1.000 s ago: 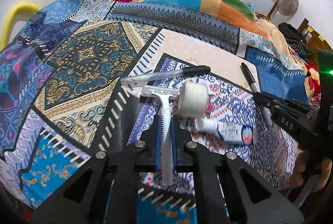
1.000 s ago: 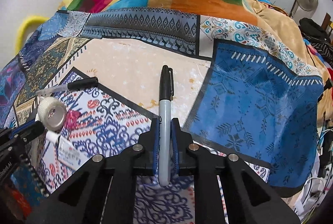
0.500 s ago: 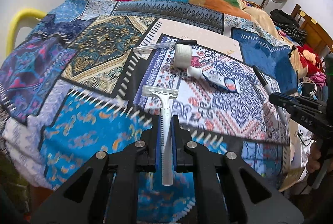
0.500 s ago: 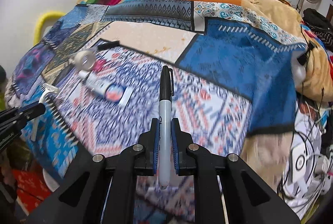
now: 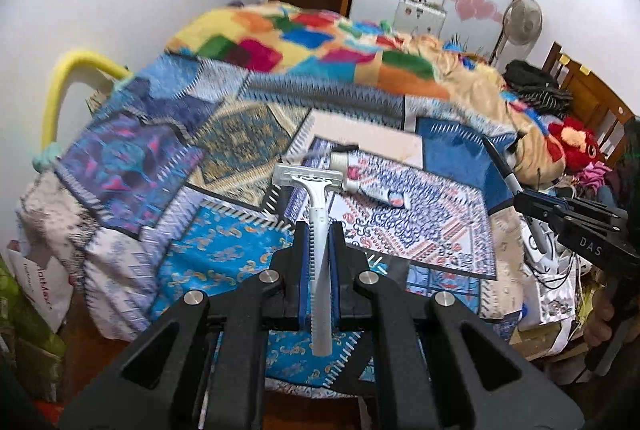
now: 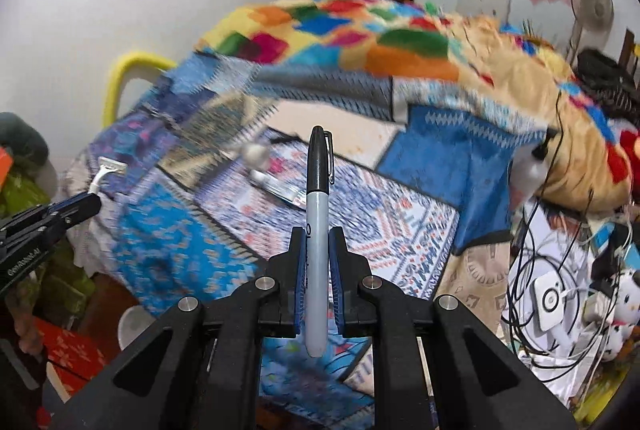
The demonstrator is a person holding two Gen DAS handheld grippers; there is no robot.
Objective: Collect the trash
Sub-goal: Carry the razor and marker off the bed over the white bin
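My left gripper [image 5: 319, 230] is shut on a white disposable razor [image 5: 316, 206], head up, held in the air off the foot of the bed. My right gripper [image 6: 318, 235] is shut on a grey marker with a black cap [image 6: 318, 190], also held off the bed. On the patterned bedspread [image 5: 224, 250] lie a tape roll [image 5: 339, 161], a small tube [image 5: 378, 192] and a clear pen [image 5: 332, 149]. The right gripper shows at the right of the left wrist view [image 5: 520, 199]; the left gripper shows at the left of the right wrist view [image 6: 94, 201].
A colourful blanket [image 5: 304, 42] is heaped at the bed's far end. A yellow bed rail [image 5: 64, 82] is at the left. Cables and a white box [image 6: 548, 298] lie on the floor at the right. Bags [image 5: 28, 290] sit at the left. A fan [image 5: 520, 18] stands by the wardrobe.
Both grippers have pulled back and up from the bed with the razor and the marker still held. The tape roll, tube and pen stay on the bedspread.
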